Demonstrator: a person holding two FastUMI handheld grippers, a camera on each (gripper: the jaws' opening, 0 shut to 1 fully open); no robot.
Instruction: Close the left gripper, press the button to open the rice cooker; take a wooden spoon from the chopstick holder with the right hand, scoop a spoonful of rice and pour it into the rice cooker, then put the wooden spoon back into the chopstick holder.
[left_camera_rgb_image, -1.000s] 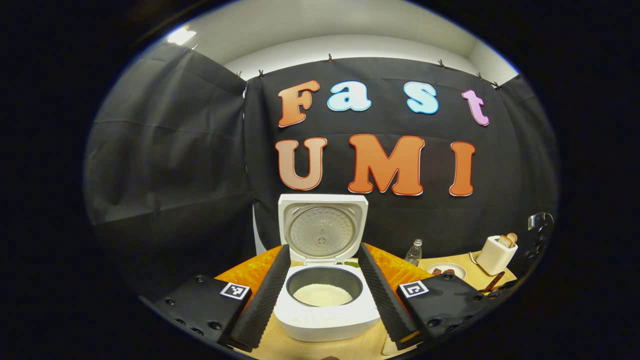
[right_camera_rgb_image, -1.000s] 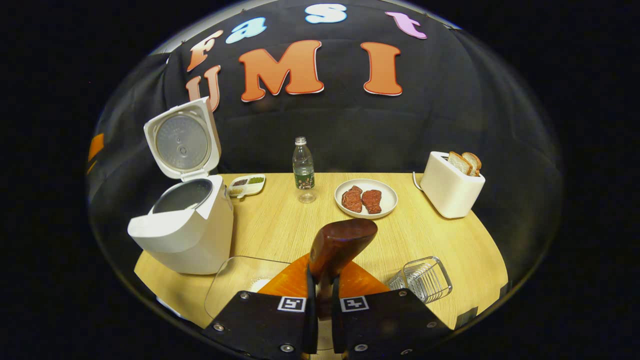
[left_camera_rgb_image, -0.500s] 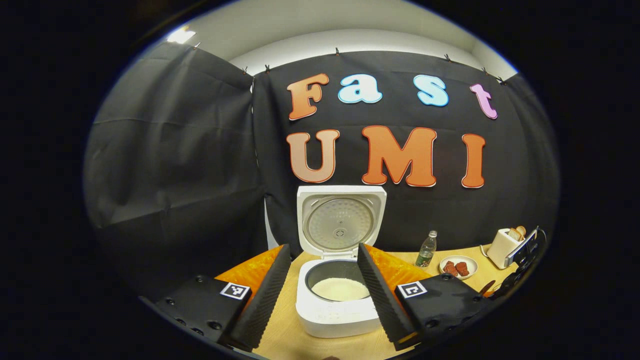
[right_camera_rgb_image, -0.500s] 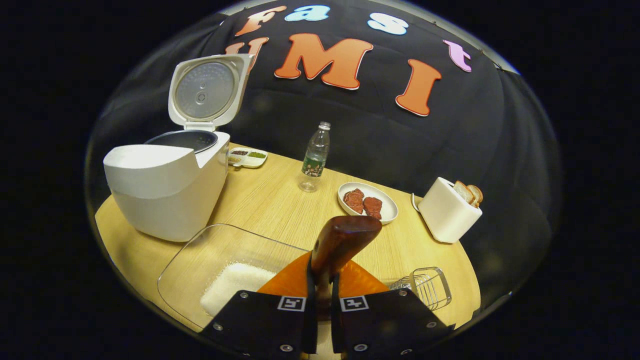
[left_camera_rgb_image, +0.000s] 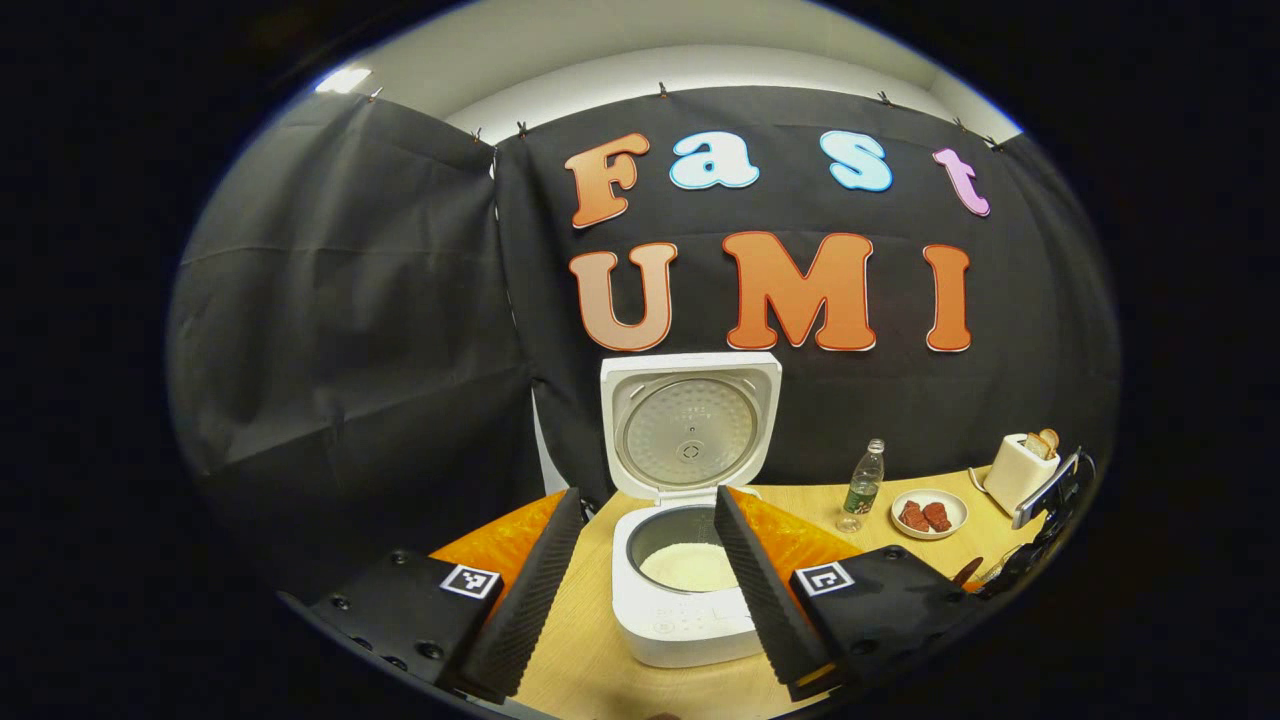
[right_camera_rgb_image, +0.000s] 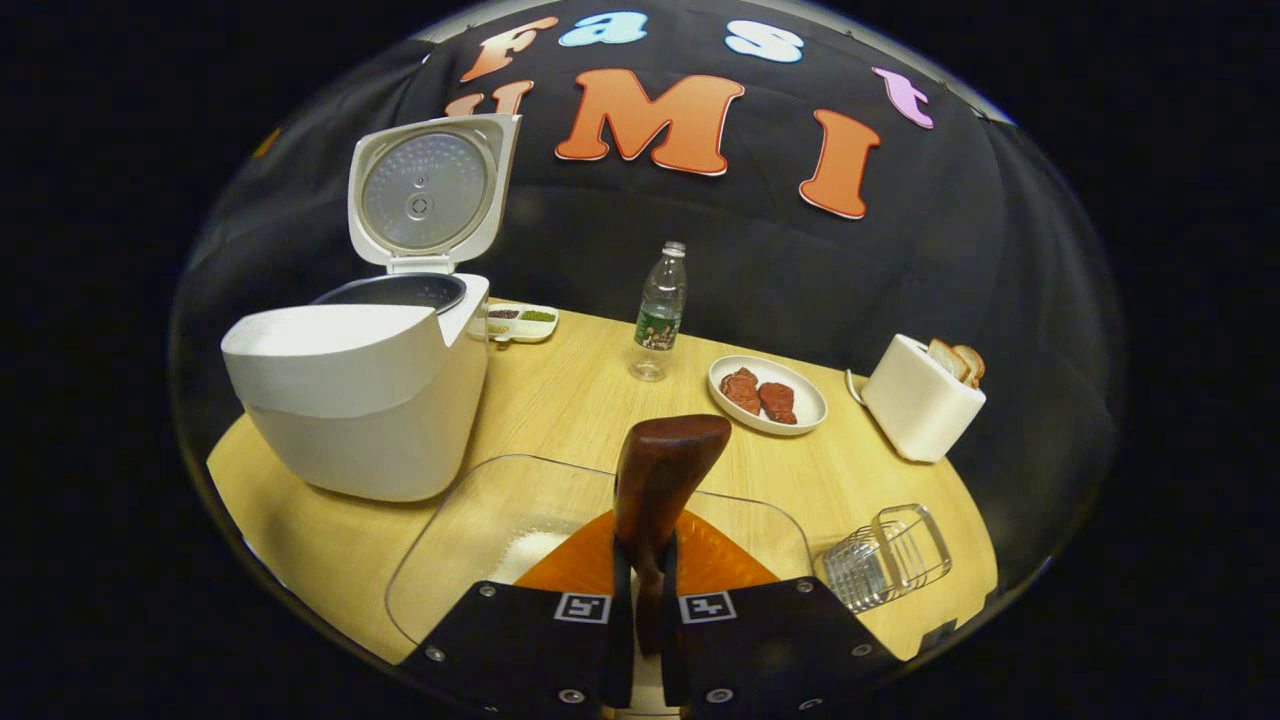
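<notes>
Right tool (right_camera_rgb_image: 640, 600) is clamping the wooden spoon (right_camera_rgb_image: 662, 480) above the glass dish (right_camera_rgb_image: 470, 520). Left tool (left_camera_rgb_image: 640, 590) is hanging apart before the open rice cooker (left_camera_rgb_image: 685, 600).

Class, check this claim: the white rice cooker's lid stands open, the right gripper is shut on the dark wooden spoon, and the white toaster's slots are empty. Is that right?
One detail is wrong: the white toaster holds bread slices, as the right gripper view shows. The white rice cooker's lid does stand open, and the right gripper is shut on the dark wooden spoon.
</notes>
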